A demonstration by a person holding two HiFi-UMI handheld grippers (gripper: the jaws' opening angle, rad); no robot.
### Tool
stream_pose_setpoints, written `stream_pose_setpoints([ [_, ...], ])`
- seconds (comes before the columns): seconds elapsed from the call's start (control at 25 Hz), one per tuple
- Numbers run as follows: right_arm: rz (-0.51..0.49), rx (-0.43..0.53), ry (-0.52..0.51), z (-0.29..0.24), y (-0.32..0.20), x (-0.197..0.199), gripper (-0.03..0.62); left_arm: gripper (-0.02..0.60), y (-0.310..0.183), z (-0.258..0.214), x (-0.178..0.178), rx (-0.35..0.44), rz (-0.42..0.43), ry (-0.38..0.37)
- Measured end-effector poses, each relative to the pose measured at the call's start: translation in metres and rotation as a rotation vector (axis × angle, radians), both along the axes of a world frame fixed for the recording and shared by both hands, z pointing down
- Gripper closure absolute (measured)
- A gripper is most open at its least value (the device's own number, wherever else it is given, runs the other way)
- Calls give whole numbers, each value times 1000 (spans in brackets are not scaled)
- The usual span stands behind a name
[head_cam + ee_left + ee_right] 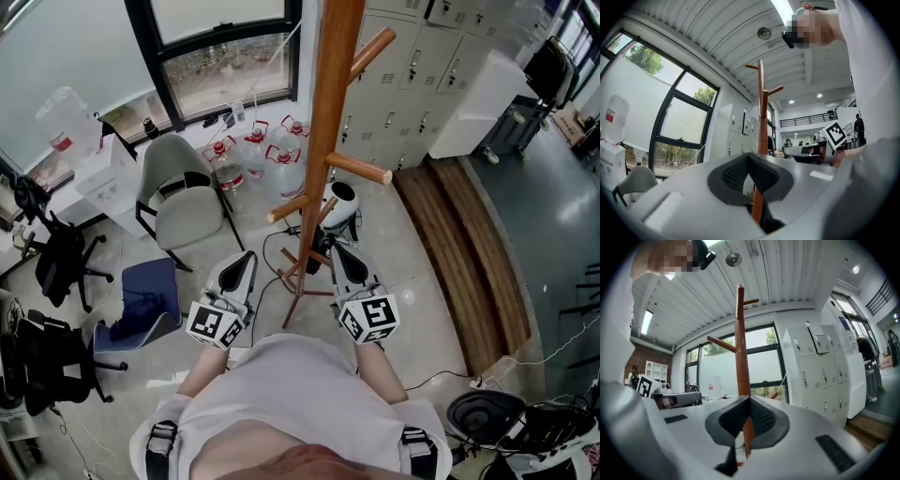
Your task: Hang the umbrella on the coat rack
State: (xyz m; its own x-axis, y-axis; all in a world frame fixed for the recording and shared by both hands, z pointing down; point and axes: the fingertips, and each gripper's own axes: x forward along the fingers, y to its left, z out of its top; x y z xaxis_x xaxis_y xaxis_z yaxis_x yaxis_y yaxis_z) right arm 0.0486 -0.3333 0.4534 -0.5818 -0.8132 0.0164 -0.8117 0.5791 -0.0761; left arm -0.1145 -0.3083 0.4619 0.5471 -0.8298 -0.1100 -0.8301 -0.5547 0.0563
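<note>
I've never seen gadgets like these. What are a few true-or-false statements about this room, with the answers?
1. The left gripper and the right gripper both have their jaws closed on nothing. True.
2. An umbrella hangs on the coat rack. False: the pegs in view are bare.
3. In the head view, a grey chair stands to the left of the coat rack. True.
4. The coat rack is black metal. False: it is brown wood.
5. Water jugs stand on the floor below the window. True.
</note>
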Motion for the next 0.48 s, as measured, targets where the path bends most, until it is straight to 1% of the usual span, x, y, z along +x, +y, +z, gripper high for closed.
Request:
stream_pose_setpoints([
  [0.48, -10, -8, 13, 5, 1, -1, 586, 571, 0, 3, -1, -15, -9, 19],
])
